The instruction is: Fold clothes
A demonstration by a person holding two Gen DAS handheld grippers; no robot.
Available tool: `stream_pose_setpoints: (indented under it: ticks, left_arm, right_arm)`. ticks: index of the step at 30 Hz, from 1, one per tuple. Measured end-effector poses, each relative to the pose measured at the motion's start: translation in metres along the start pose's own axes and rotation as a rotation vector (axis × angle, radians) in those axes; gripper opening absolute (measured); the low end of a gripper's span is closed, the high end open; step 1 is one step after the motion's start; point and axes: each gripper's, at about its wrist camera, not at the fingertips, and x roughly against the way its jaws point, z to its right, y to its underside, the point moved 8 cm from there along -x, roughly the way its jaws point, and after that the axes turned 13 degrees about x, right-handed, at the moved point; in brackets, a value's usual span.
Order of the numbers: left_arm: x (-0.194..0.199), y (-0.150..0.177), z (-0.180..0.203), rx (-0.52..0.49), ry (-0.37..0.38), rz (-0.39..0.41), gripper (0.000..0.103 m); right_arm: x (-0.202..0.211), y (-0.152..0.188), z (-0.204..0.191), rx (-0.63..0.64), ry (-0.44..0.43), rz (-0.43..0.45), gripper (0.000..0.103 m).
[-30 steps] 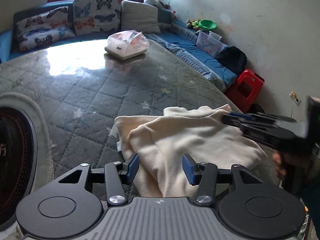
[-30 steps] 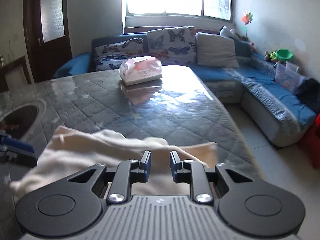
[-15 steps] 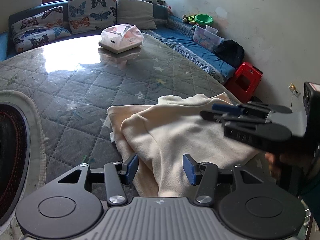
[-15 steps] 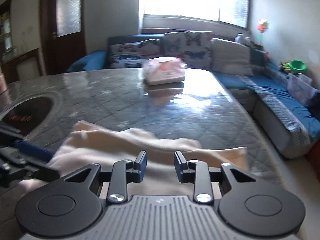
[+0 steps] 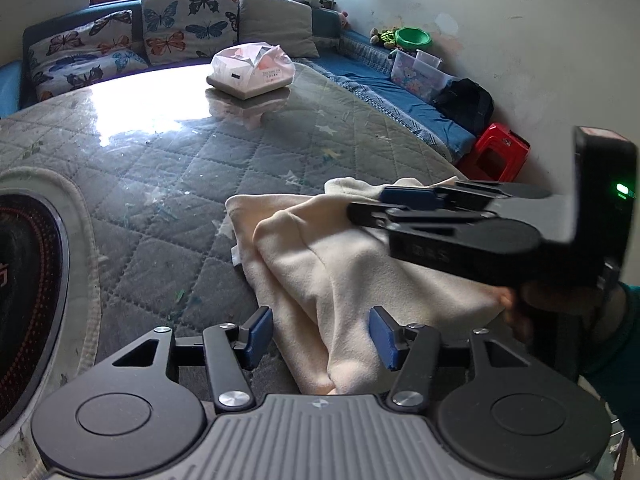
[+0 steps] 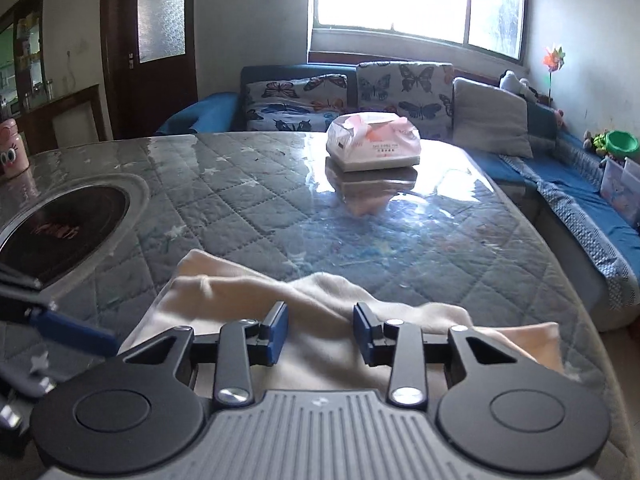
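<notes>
Quilted table [image 5: 168, 168] bears a cream garment [image 5: 344, 272] lying lengthwise toward 2 just-widened, unclamped tools [image 5: 320, 338] [image 6: 320, 334].

Garment [image 5: 344, 264] lies on worktop [image 5: 180, 168] at near right edge. Tissue pack [image 5: 251, 70] sits far centre on worktop. Round inset [image 5: 28, 280] at near left. Sofa [image 6: 580, 200] runs behind and right.

Soft, matt cream fleece garment [image 5: 352, 264] lies on a glossy clear sheet over quilted grey cloth table [image 5: 168, 168].
</notes>
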Motion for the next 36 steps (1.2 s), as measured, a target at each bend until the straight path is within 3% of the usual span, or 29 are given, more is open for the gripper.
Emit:
stream_pose_setpoints:
  ticks: [4, 7, 9, 13, 15, 18, 23, 36]
  left_arm:
    - [0.0, -0.001, 0.0, 0.0, -0.008, 0.0, 0.061]
    - [0.003, 0.0, 0.0, -0.003, -0.015, 0.012, 0.07]
    - [0.005, 0.001, 0.0, -0.004, -0.024, 0.019, 0.076]
    - [0.011, 0.004, -0.002, 0.008, -0.033, 0.032, 0.086]
    - [0.015, 0.007, -0.004, 0.017, -0.039, 0.046, 0.094]
    - [0.023, 0.011, -0.005, 0.023, -0.043, 0.068, 0.101]
    - [0.038, 0.017, -0.011, 0.05, -0.055, 0.111, 0.103]
    - [0.068, 0.034, -0.029, 0.076, -0.126, 0.217, 0.103]
  right_arm:
    - [-0.008, -0.002, 0.0, 0.006, 0.008, -0.014, 0.037]
    - [0.003, -0.003, 0.001, 0.006, 0.02, 0.0, 0.04]
    - [0.013, -0.001, 0.001, 0.0, 0.029, 0.007, 0.055]
    - [0.035, 0.009, 0.002, -0.018, 0.062, 0.016, 0.066]
    - [0.044, 0.016, 0.003, -0.045, 0.079, 0.012, 0.08]
    - [0.058, 0.026, 0.003, -0.071, 0.103, 0.012, 0.089]
    - [0.08, 0.042, 0.001, -0.124, 0.146, 0.016, 0.103]
    - [0.112, 0.077, -0.012, -0.253, 0.196, -0.037, 0.103]
